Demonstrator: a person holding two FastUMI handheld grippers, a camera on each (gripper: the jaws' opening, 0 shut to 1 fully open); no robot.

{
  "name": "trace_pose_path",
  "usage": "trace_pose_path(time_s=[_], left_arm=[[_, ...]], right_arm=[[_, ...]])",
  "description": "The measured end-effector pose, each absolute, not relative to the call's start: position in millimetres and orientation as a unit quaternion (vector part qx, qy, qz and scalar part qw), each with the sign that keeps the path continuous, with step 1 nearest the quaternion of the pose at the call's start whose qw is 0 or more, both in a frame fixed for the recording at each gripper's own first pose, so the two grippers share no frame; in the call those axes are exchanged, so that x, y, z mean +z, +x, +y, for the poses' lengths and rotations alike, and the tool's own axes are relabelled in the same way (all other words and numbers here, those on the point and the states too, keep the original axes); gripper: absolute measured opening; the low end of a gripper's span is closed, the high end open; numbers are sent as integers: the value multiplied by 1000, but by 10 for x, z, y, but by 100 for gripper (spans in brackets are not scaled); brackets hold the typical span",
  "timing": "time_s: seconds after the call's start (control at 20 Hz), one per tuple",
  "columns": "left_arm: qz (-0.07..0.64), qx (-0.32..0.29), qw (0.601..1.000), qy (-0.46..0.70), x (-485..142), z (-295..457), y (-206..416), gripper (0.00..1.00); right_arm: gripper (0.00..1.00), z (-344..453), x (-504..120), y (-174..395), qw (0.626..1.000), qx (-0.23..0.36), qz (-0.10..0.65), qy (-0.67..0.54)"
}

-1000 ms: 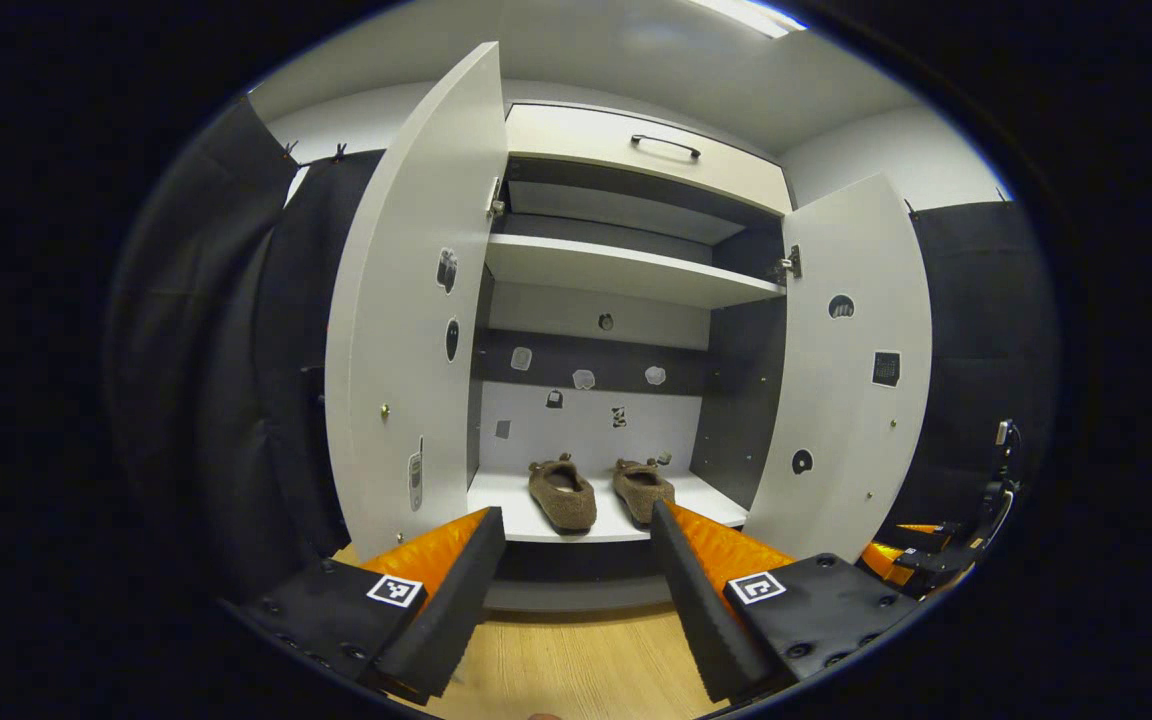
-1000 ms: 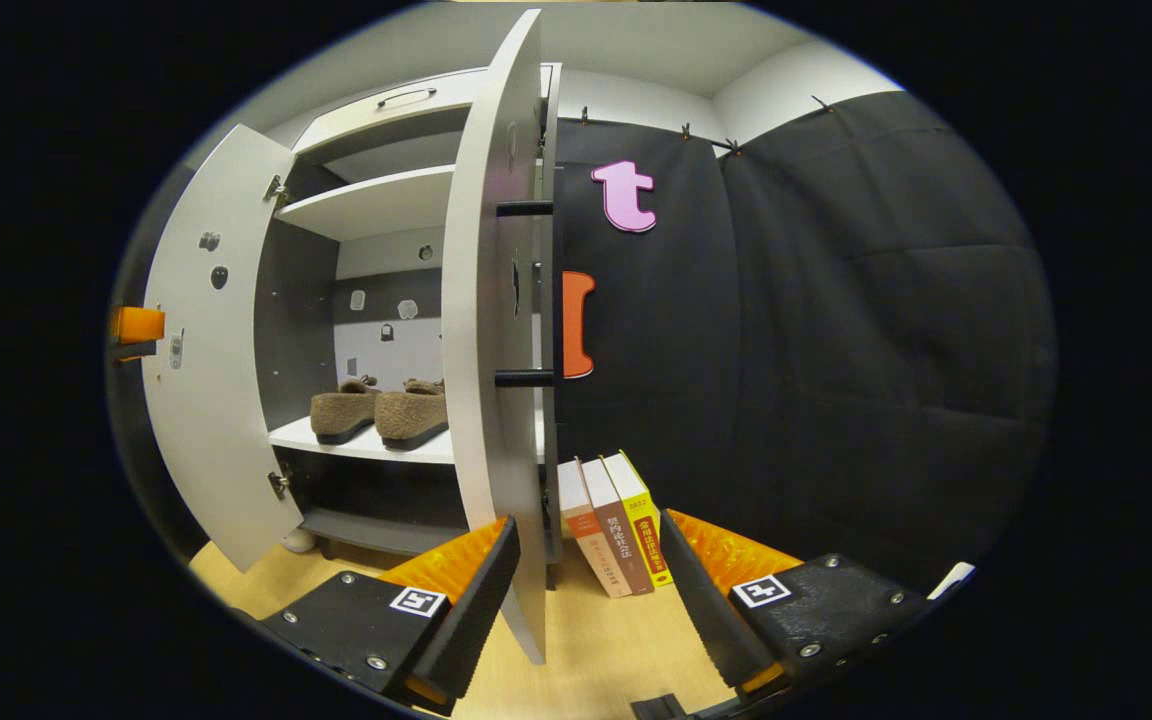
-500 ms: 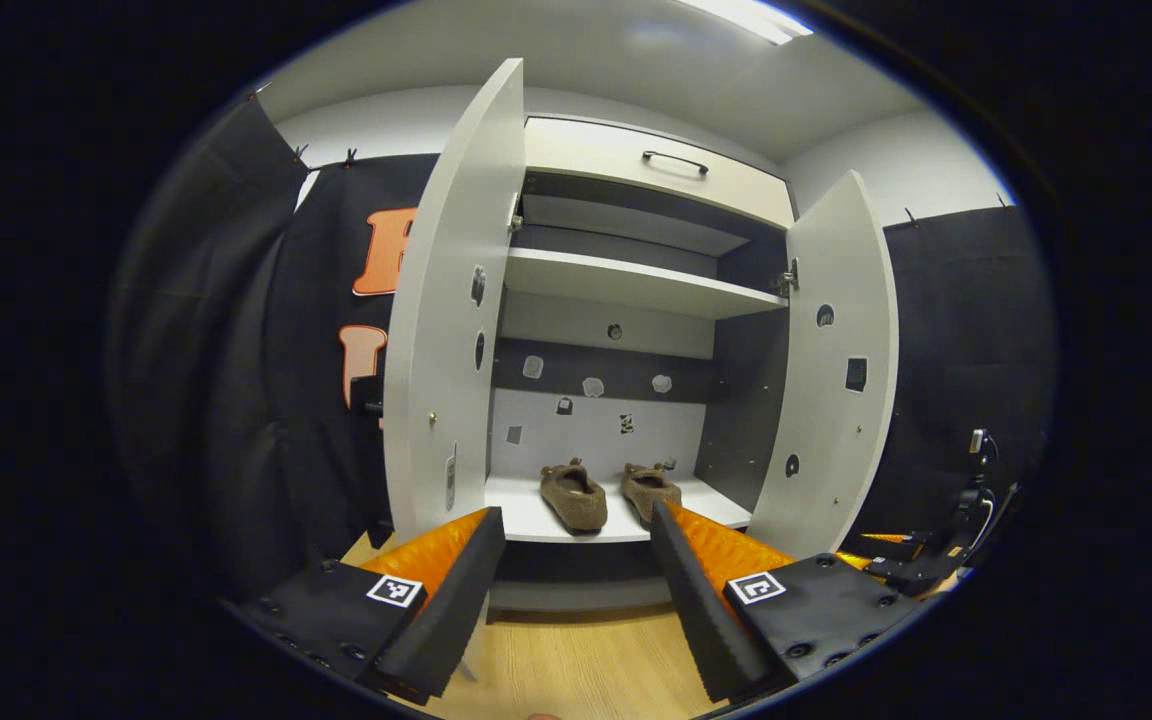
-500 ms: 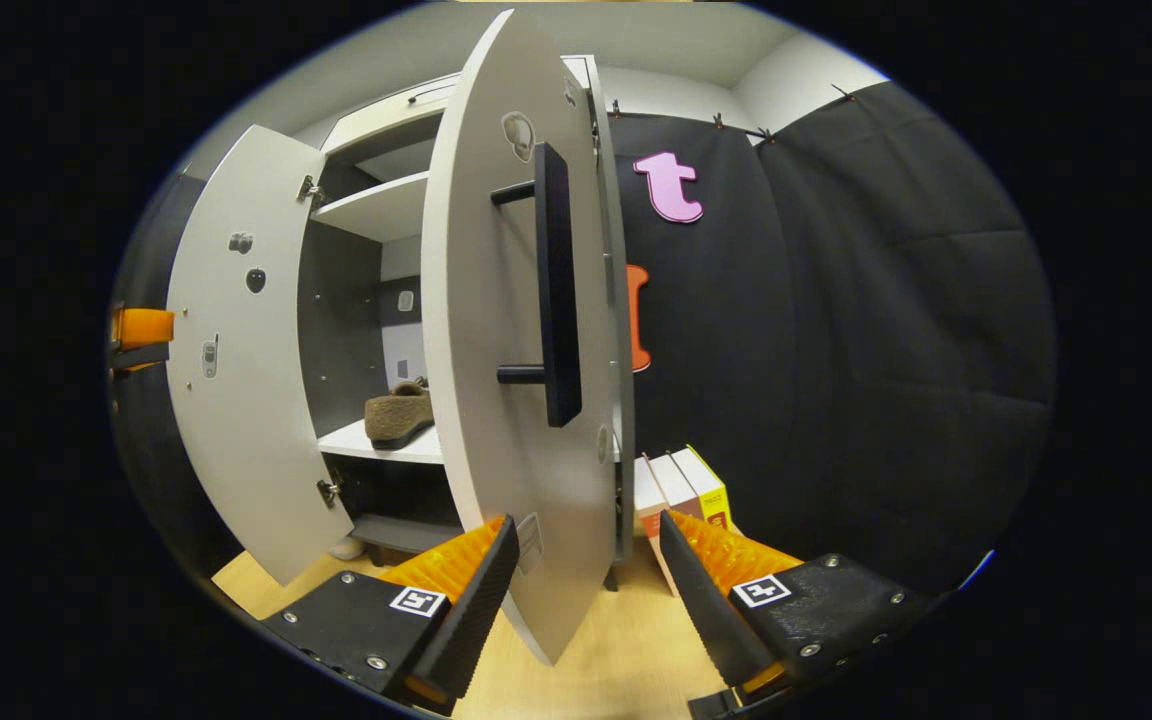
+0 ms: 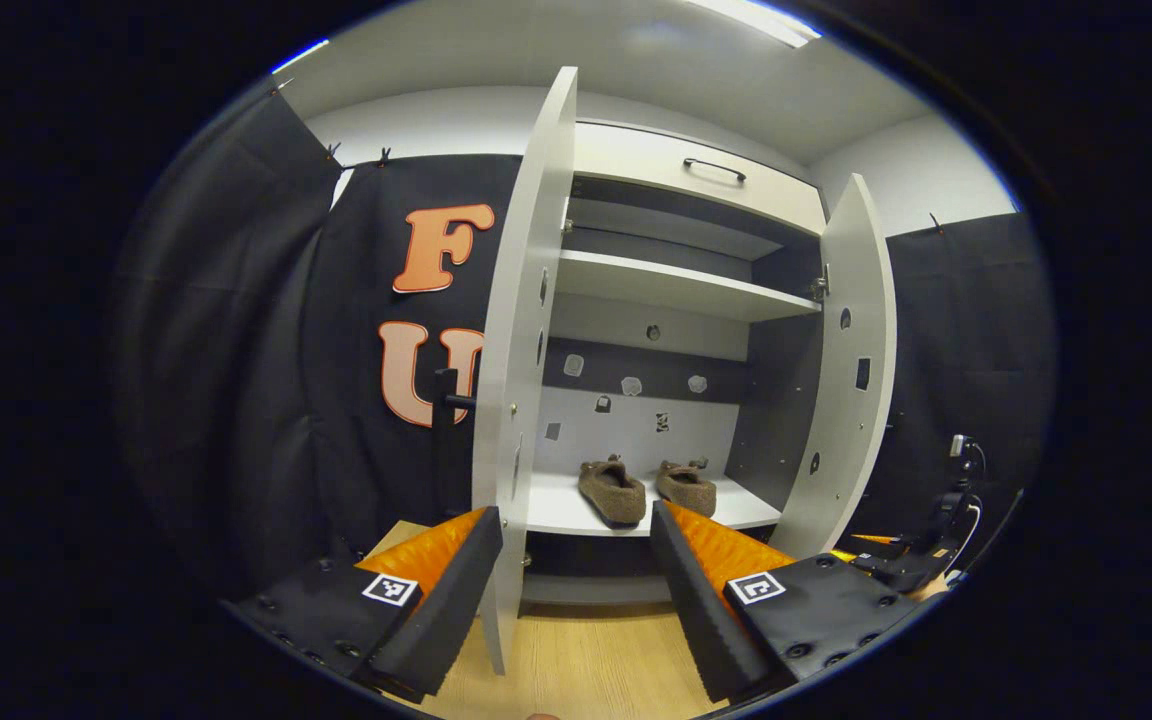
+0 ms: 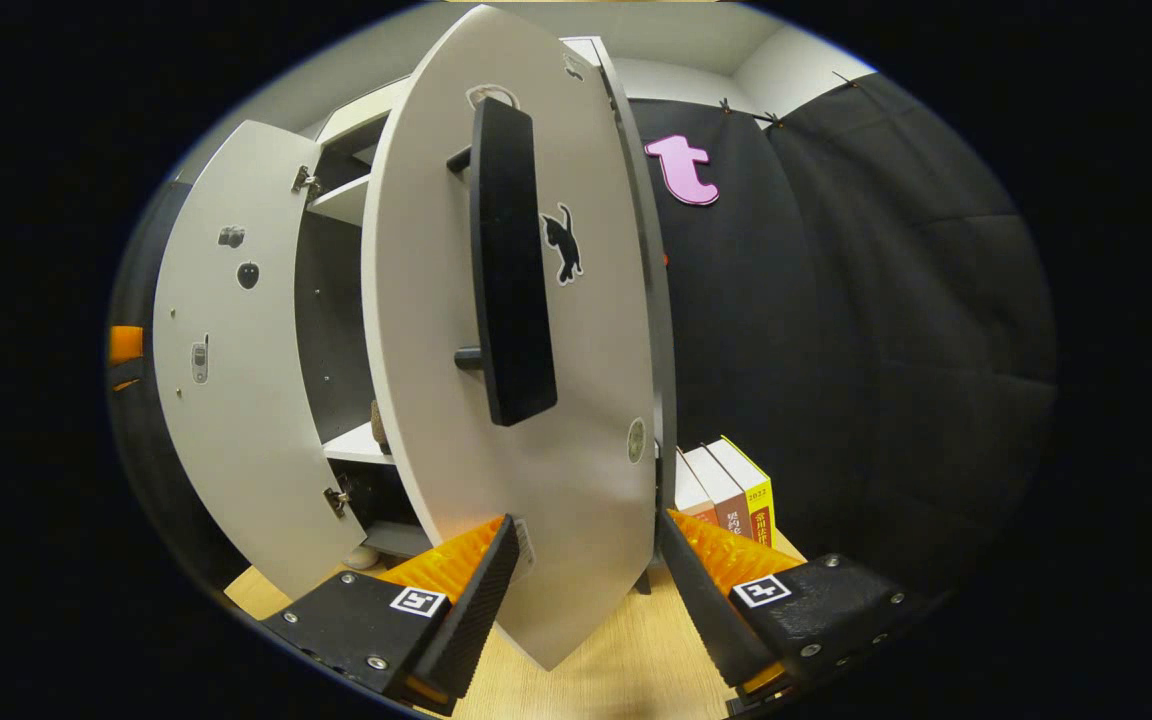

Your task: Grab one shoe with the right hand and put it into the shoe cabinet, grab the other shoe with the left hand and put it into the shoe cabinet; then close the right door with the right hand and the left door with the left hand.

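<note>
Here both the left tool [image 5: 576,560] and right tool [image 6: 586,565] gape wide, grasping nothing.

Black cloth [image 5: 356,400] hangs in folds as the booth's wall on both sides, clipped at its top edge to a pale wall [image 5: 416,125] behind. Above runs a white ceiling [image 5: 576,50] with a bright strip light [image 5: 761,18] near its right edge. The floor [image 5: 586,665] is light wood-grain board. In the right gripper view, three books [image 6: 731,485] stand upright on the floor against the black cloth, their spines side by side, at the floor's far edge.
</note>
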State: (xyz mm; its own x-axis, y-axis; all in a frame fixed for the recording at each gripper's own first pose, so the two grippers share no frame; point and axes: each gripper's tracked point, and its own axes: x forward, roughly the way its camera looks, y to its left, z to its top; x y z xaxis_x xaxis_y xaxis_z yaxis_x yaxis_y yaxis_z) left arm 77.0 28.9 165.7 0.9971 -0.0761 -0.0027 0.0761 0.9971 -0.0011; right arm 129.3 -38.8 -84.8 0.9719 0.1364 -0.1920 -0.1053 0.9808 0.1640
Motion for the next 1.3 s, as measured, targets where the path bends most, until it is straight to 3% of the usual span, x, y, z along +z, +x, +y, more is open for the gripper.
trace_pose_path(time_s=[0.15, 0.2, 0.45, 0.5, 0.6, 0.8, 1.3], left_arm=[[0, -29, 1000, -1, 1642, 381, 725, 99], [-2, -27, 1000, -1, 1647, 411, 711, 94], [6, 0, 1000, 0, 1469, 737, 720, 94], [9, 6, 1000, -1, 1418, 819, 732, 99], [15, 19, 1000, -4, 1303, 981, 763, 94], [24, 54, 998, -11, 1099, 1387, 855, 97], [34, 75, 997, -5, 667, 1898, 1434, 97]], right_arm=[[89, -287, -901, 1364, 988, 74, 107, 78], [90, -256, -902, 1367, 988, 77, 108, 79], [91, -105, -954, 1407, 986, 95, 115, 77], [91, -72, -945, 1404, 986, 97, 116, 74], [91, -35, -950, 1408, 986, 100, 117, 69], [91, -67, -951, 1403, 985, 103, 119, 72], [91, -68, -935, 1389, 985, 97, 120, 74]])
